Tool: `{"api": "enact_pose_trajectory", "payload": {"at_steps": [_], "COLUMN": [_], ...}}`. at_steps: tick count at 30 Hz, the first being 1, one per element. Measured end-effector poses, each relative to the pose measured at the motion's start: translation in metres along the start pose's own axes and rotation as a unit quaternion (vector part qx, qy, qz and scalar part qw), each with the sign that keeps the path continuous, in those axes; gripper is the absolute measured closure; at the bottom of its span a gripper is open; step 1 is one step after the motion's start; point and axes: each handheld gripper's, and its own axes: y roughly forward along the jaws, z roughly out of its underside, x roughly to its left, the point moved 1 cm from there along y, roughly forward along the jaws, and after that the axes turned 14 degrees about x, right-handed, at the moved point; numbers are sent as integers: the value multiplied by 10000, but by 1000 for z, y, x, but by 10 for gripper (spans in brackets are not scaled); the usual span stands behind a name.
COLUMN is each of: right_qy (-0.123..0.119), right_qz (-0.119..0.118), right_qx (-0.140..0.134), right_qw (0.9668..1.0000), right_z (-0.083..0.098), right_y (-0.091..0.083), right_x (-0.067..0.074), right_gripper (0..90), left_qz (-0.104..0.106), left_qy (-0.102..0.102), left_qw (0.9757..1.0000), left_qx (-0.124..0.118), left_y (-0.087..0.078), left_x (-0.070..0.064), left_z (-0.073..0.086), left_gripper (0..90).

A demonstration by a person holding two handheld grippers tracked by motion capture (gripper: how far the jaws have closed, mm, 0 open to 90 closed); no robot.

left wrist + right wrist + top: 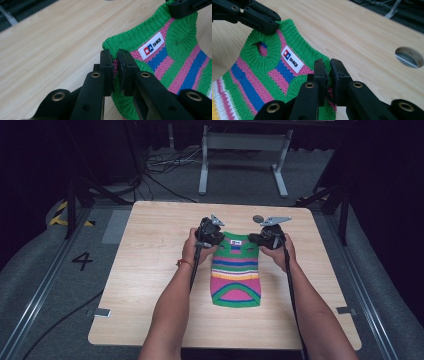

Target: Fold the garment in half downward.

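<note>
A small knitted striped sweater (236,272), green, pink, blue, yellow and white, lies flat on the wooden table (150,270) with its neck end away from me. My left gripper (214,237) is shut on the sweater's left shoulder corner (115,65). My right gripper (261,238) is shut on the right shoulder corner (328,72). A white label (151,45) reading "SHIQI" sits inside the green collar, the same label (292,59) showing in the right gripper view. In each gripper view the other gripper's jaws hold the far corner.
A round hole (409,57) is cut in the tabletop near the far right, just beyond the right gripper. Cables and a grey table frame (245,160) lie on the floor beyond the table. Bare wood surrounds the sweater on all sides.
</note>
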Motion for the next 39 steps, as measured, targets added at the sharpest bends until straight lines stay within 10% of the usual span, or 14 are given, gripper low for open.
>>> {"api": "enact_pose_trajectory", "payload": {"at_steps": [8,19,39], "right_qy": [-70,-460,-1306], "right_qz": [28,-462,-1016], "right_qx": [-200,-315,-96], "right_qw": [9998,9974,9862], "right_z": [-8,8,49], "right_y": [-8,-18,-39], "right_x": [0,14,61], "right_gripper": [840,838,832], "left_qz": [-204,-143,25], "left_qy": [101,612,1588], "left_qw": [9997,9980,9873], "left_qx": [-19,-37,39], "left_y": [-6,-18,-41], "left_x": [-1,-10,-60], "left_z": [-7,22,82], "left_gripper": [824,822,821]}}
